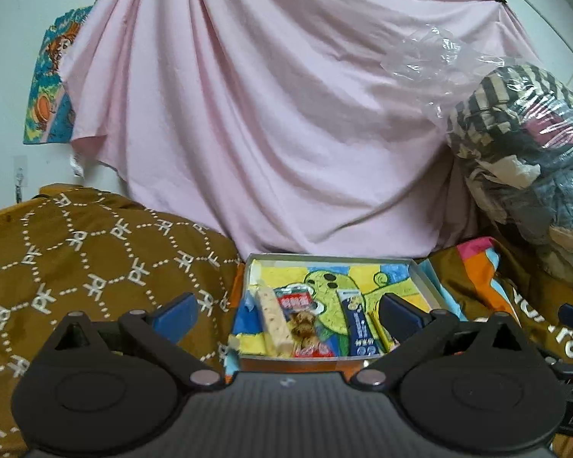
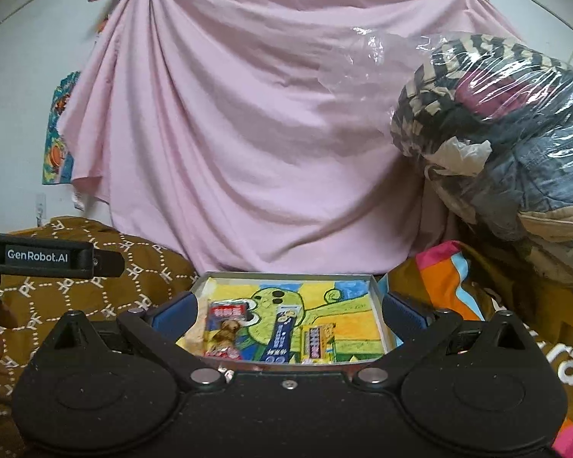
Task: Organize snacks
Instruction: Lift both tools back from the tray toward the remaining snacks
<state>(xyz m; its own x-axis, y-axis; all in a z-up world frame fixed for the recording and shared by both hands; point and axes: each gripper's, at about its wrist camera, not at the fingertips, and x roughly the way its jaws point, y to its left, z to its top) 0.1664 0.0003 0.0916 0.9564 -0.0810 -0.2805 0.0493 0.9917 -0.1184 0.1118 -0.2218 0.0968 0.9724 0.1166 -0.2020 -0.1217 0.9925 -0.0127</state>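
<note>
Your snack box [image 1: 332, 257] sits straight ahead of both grippers, a shallow grey-walled tray whose floor is lined with a crayon drawing of a green creature on yellow and blue. It rests between the brown patterned cloth [image 1: 95, 259] on your left and an orange, pink and blue printed cloth [image 1: 473, 267] on your right, just in front of the pink sheet [image 1: 267, 114] hung across the wall.

Inside the box, from the left wrist view, you have a pale speckled bar [image 1: 275, 318] leaning along the left side, a red-and-white packet with a brown dog pictured on it [image 1: 305, 328] just beside that, and a dark blue stick pack [image 1: 357, 324] with white lettering lying lengthwise right of the packet. The right wrist view adds a yellow packet [image 2: 317, 343] with dark print just right of the blue stick. The writing on all these wrappers is too small to read.

Your left gripper [image 1: 286, 313] stands spread wide with nothing between its blue pads [image 1: 175, 315]. Your right gripper [image 2: 286, 311] is likewise fully apart and empty.

In the right wrist view the side of your left gripper reads "GenRobot.AI". White letters "ra" show on the printed cloth at the right edge. A clear plastic bag of striped fabric [image 2: 496, 133] bulges at the right.
</note>
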